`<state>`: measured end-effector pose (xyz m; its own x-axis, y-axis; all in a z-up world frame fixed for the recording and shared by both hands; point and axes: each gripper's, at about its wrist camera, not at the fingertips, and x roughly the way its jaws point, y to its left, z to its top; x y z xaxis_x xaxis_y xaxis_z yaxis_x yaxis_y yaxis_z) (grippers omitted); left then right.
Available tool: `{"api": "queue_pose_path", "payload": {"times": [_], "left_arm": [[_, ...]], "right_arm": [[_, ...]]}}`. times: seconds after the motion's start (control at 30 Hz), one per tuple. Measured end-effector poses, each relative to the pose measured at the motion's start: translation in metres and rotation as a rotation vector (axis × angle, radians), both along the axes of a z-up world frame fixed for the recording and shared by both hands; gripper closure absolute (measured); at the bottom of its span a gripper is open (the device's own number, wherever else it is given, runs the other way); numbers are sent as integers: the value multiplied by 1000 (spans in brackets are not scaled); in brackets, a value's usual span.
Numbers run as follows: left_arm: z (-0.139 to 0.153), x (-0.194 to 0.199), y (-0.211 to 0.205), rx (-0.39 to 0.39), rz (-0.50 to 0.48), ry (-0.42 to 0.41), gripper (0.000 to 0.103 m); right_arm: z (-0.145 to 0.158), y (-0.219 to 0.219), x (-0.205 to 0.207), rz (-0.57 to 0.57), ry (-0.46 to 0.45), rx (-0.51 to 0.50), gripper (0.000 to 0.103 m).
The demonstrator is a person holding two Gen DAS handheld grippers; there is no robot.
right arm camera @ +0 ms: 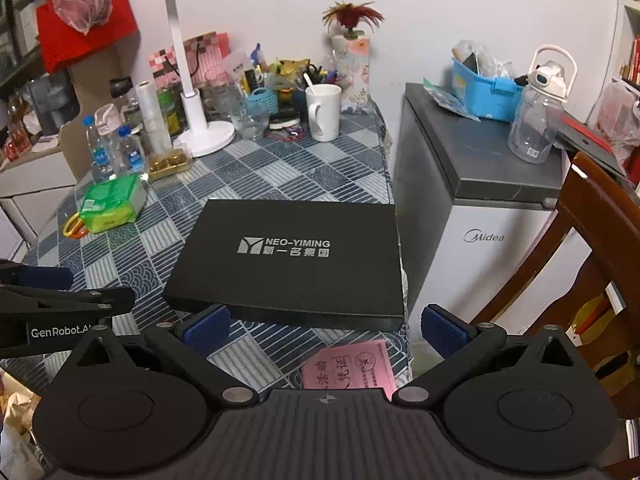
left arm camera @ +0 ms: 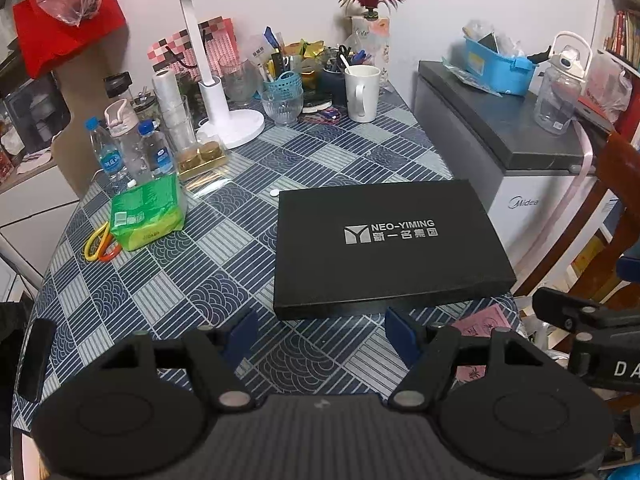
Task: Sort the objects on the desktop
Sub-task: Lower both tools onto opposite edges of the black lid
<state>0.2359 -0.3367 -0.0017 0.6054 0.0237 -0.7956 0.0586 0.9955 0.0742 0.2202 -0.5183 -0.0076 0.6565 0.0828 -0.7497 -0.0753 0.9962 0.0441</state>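
A flat black box [left arm camera: 384,246] lies closed on the near right part of the worktop [left arm camera: 224,264], its right edge close to the worktop's side. The left gripper [left arm camera: 320,334] and right gripper [right arm camera: 326,328] hover just short of its near edge, jaws spread and empty. Sorting seems only about to begin; the next move likely calls for taking the box by its thin edge. A pink slip [right arm camera: 348,366] lies nearer still. To the left sit a green packet [left arm camera: 146,214] and coloured rings [left arm camera: 100,246]. At the far end, a small blue basket [left arm camera: 282,84] holds pens, a white mug [left arm camera: 362,92] a spoon, and glasses and bottles stand around a lamp [left arm camera: 216,92].
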Motion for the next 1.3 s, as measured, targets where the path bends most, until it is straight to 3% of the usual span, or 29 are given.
{"api": "queue_pose_path", "payload": {"times": [0.7, 1.3], "left_arm": [[-31, 53, 4, 21, 19, 41, 20], [-89, 125, 20, 75, 61, 107, 20]], "right_arm": [[-31, -4, 51, 7, 37, -19, 0], [-89, -25, 128, -37, 108, -48, 0]]}}
